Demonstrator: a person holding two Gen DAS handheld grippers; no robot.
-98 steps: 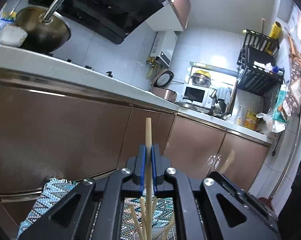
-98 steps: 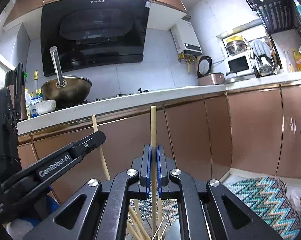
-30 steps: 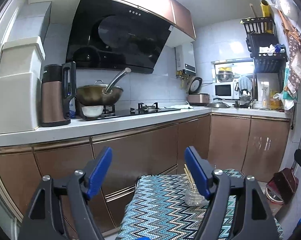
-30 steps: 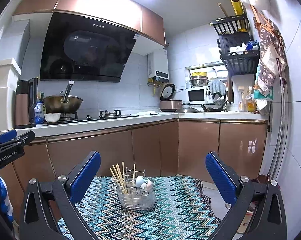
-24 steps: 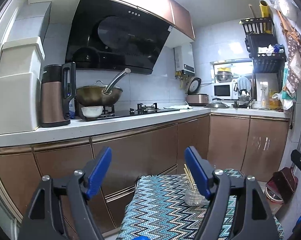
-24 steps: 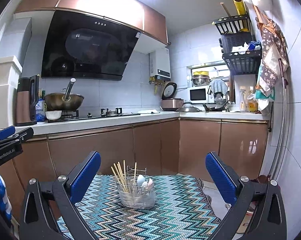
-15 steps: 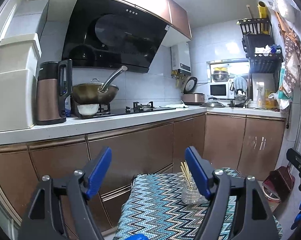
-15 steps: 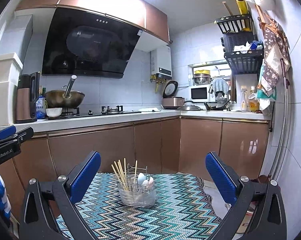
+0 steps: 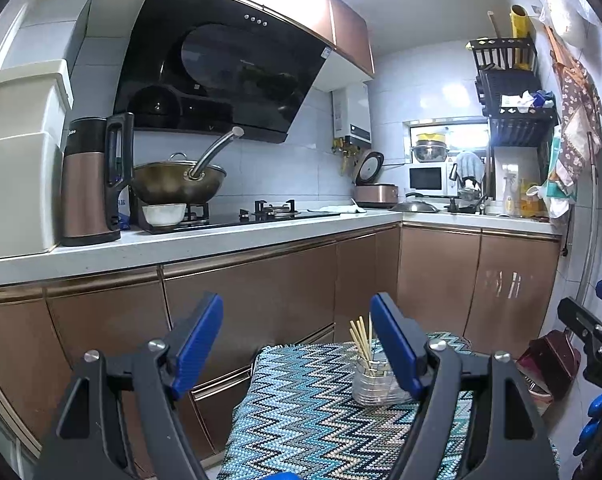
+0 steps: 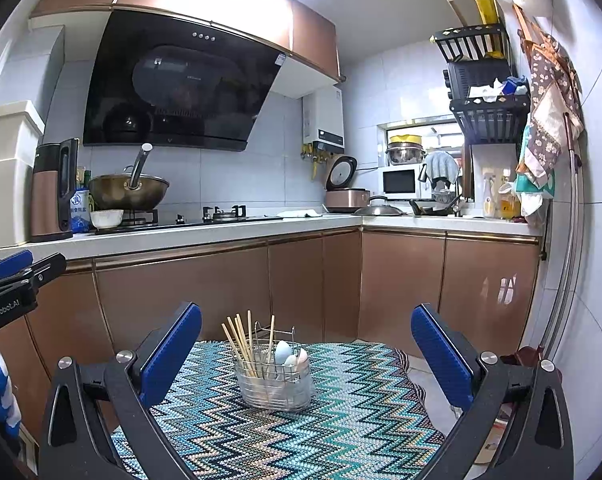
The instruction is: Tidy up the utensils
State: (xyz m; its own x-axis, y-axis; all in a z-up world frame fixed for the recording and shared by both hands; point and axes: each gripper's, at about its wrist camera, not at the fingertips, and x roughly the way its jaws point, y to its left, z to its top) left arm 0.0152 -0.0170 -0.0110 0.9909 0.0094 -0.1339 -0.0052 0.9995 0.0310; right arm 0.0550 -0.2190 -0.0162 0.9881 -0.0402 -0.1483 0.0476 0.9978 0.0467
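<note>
Both hand-held grippers, left [image 9: 297, 344] and right [image 10: 307, 354], now gape apart and empty, drawn back since clamping wooden chopsticks [image 10: 241, 340]. These stand in the wire-mesh utensil basket [image 10: 275, 384] ahead on the zigzag-clothed desk [image 10: 341, 432]; sorting appears finished.
</note>
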